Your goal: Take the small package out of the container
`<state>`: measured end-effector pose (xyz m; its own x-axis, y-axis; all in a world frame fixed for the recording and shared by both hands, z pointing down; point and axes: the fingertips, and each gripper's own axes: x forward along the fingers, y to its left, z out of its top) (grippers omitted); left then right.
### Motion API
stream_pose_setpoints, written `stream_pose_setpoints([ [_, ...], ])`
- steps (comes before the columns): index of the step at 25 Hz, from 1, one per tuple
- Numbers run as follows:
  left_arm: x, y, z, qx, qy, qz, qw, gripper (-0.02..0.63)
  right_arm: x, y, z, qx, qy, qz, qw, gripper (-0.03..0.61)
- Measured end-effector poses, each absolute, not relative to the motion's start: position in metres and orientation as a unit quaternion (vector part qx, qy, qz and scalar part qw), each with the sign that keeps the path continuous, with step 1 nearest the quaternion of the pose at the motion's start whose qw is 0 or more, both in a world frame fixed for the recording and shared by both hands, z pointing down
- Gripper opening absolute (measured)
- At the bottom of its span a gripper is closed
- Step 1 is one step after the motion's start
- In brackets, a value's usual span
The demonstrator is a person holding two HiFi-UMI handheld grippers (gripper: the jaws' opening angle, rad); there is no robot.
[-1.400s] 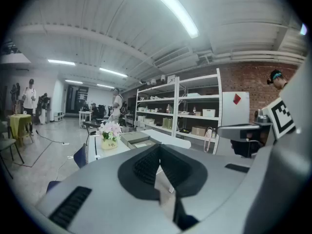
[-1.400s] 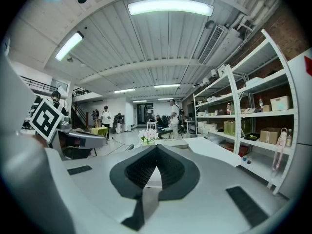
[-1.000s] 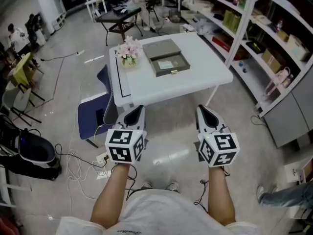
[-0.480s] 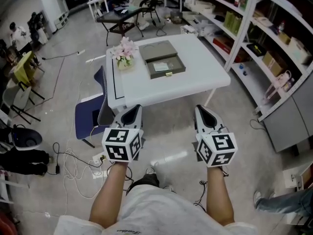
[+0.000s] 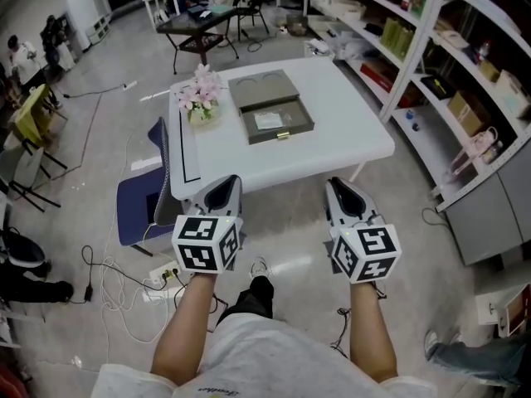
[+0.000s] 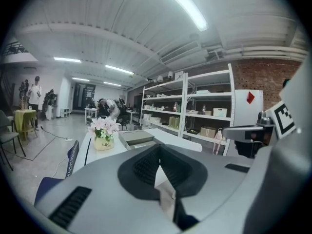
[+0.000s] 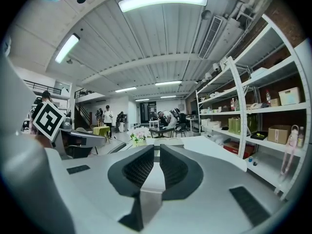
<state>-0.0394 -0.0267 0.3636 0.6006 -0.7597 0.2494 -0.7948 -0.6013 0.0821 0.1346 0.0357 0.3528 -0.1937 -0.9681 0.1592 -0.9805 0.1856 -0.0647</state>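
While both grippers hang short of the counter (image 5: 353,127), I log hazards:

- The chair (image 5: 137,210) and floor cables (image 5: 116,274) crowd the near-left approach, so there's a trip risk.
- The left gripper (image 5: 220,191) is empty, jaws together.
- The flower pot (image 5: 197,102) stands just left of the open container (image 5: 304,120), and a wide swing could topple it.
- The small package (image 5: 268,121) lies inside the container.
- The right gripper (image 5: 343,192) is empty, its jaws opening a crack.
- The shelving (image 5: 465,73) is on the right, well apart.
- The counter's near edge has open room.

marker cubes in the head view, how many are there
2: one cube on the left gripper, one cube on the right gripper; none looks hidden.
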Motion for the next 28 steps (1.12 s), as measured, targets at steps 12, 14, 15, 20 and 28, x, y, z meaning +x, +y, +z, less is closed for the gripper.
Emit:
stream_pose_setpoints([
  [12,-0.023,-0.149,0.384,0.889,-0.429,0.110,0.114,0.005,0.142,-0.093,0.372,0.626,-0.770,0.101,0.069,0.063],
  [14,-0.024,-0.169,0.387,0.889,-0.427,0.112,0.118,0.005,0.141,-0.114,0.375,0.625,-0.770,0.107,0.074,0.067],
  [15,-0.024,-0.178,0.388,0.889,-0.426,0.112,0.121,0.005,0.140,-0.124,0.376,0.624,-0.770,0.110,0.077,0.070],
  [20,-0.024,-0.221,0.393,0.890,-0.422,0.111,0.129,0.005,0.139,-0.169,0.383,0.620,-0.769,0.124,0.090,0.082],
  [28,-0.025,-0.269,0.406,0.893,-0.410,0.118,0.142,0.005,0.131,-0.232,0.399,0.606,-0.773,0.140,0.126,0.113],
])
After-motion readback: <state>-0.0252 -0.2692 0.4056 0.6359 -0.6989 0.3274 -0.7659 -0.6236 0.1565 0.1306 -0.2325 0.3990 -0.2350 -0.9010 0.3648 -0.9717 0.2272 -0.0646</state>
